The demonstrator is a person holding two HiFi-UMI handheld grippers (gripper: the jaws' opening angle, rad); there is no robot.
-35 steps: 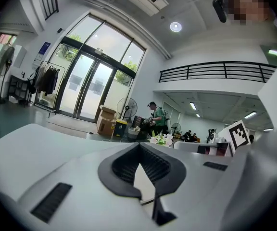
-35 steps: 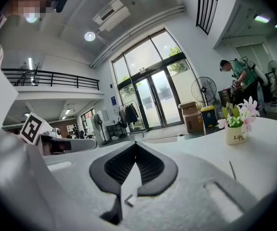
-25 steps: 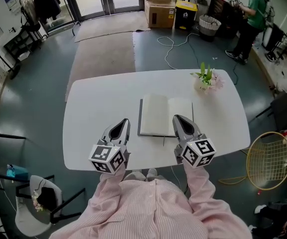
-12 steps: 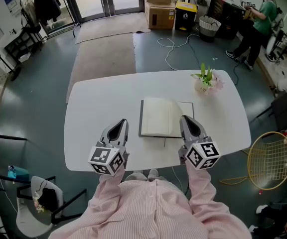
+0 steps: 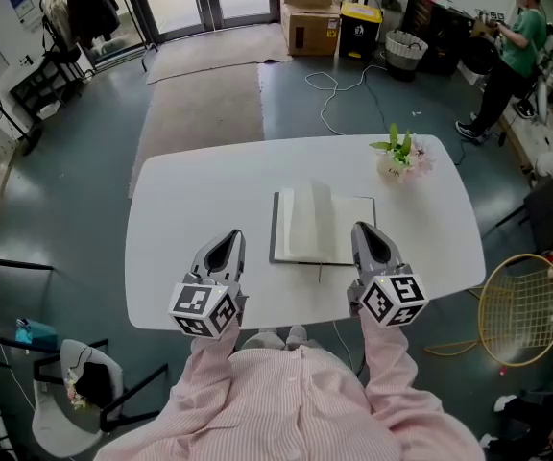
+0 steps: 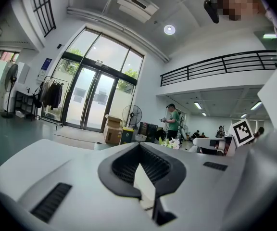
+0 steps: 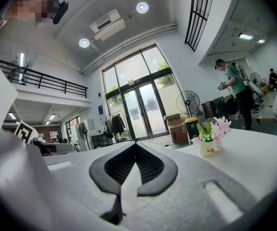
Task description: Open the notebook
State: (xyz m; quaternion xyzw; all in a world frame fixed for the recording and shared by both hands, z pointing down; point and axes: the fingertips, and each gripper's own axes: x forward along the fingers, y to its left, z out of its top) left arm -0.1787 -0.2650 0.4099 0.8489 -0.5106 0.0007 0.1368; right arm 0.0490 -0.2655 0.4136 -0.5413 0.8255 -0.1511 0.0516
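The left hand-held gripper [image 5: 225,250] and right hand-held gripper [image 5: 367,238] — both pressed together, empty — flank the white paper notebook [image 5: 321,225], open on the white oval bench [image 5: 185,195] between them — 1 page upright.

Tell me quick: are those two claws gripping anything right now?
Left claw: closed, holding nothing.
Right claw: closed, holding nothing.

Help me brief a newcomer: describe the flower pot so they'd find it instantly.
Look for the white table. At its far right corner stands a small white pot of pink flowers with green leaves. It is the only colourful upright thing there; the notebook lies open mid-table.
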